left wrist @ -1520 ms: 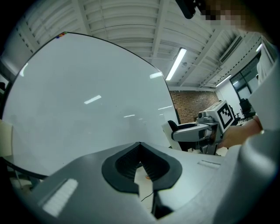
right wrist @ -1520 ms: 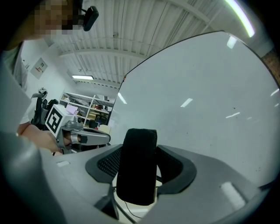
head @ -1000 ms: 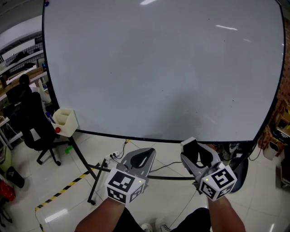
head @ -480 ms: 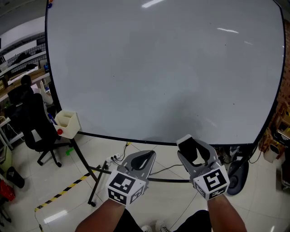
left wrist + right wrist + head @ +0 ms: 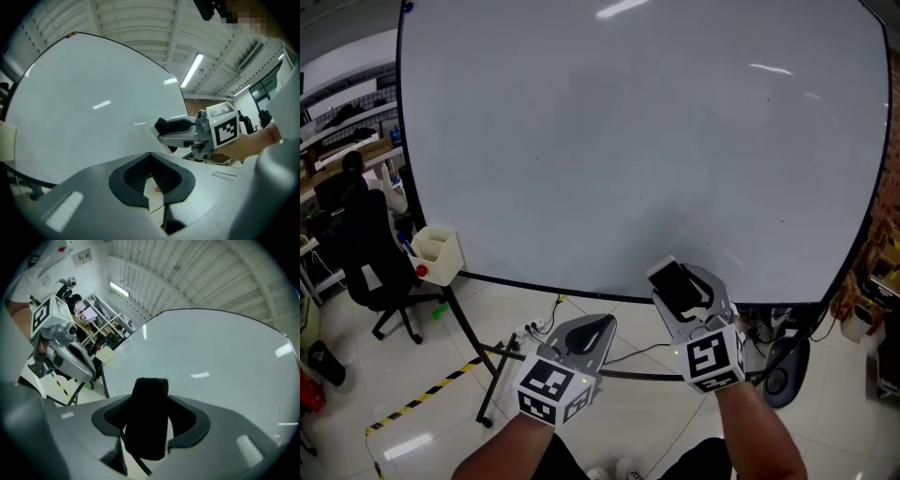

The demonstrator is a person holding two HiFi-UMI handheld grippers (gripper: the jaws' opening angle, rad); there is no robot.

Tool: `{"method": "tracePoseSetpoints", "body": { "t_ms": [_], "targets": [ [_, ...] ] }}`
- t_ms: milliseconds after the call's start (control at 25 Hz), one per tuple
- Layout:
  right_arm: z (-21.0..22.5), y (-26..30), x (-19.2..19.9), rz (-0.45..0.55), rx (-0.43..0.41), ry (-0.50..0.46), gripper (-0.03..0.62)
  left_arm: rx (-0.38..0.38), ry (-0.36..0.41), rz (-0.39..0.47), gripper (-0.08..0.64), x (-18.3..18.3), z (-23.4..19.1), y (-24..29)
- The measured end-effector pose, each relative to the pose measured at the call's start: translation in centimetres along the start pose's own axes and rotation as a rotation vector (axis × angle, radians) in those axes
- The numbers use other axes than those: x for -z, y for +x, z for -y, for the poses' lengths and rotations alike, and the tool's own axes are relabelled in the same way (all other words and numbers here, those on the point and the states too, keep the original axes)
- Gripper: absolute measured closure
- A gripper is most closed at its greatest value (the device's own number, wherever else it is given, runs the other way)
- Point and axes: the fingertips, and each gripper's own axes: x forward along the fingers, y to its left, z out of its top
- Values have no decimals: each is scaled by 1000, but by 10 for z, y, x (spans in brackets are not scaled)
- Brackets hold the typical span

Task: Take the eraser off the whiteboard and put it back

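Observation:
A black felt eraser (image 5: 147,418) sits clamped between the jaws of my right gripper (image 5: 680,292), its dark face (image 5: 673,287) turned toward the whiteboard (image 5: 637,141). The eraser is near the board's lower edge; whether it touches the surface I cannot tell. In the left gripper view the same eraser (image 5: 163,126) shows at the tip of the right gripper (image 5: 180,132). My left gripper (image 5: 586,333) hangs lower and to the left, jaws shut with nothing between them, pointing at the board. The board is blank and white.
A cream plastic holder (image 5: 434,253) hangs at the board's lower left corner. The board's black stand legs (image 5: 487,361) and cables (image 5: 544,323) lie on the tiled floor below. An office chair (image 5: 366,272) stands at the left, and yellow-black floor tape (image 5: 422,398) runs nearby.
My right gripper with the eraser has risen and moved left toward the board's lower edge, rolling as it went. The left gripper has stayed put.

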Motion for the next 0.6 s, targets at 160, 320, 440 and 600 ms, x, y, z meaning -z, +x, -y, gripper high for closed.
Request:
{"method": "tracePoseSetpoints", "body": {
  "t_ms": [160, 320, 440, 600],
  "targets": [
    [4, 12, -3, -10, 10, -38, 353, 1, -2, 1, 543, 0, -1, -1],
    [12, 21, -7, -16, 24, -55, 353, 3, -4, -1, 543, 1, -1, 0],
    [18, 26, -9, -15, 33, -56, 353, 4, -8, -2, 543, 1, 0, 1],
    [26, 38, -15, -10, 36, -63, 353, 8, -11, 0, 543, 1, 2, 2]
  ]
}}
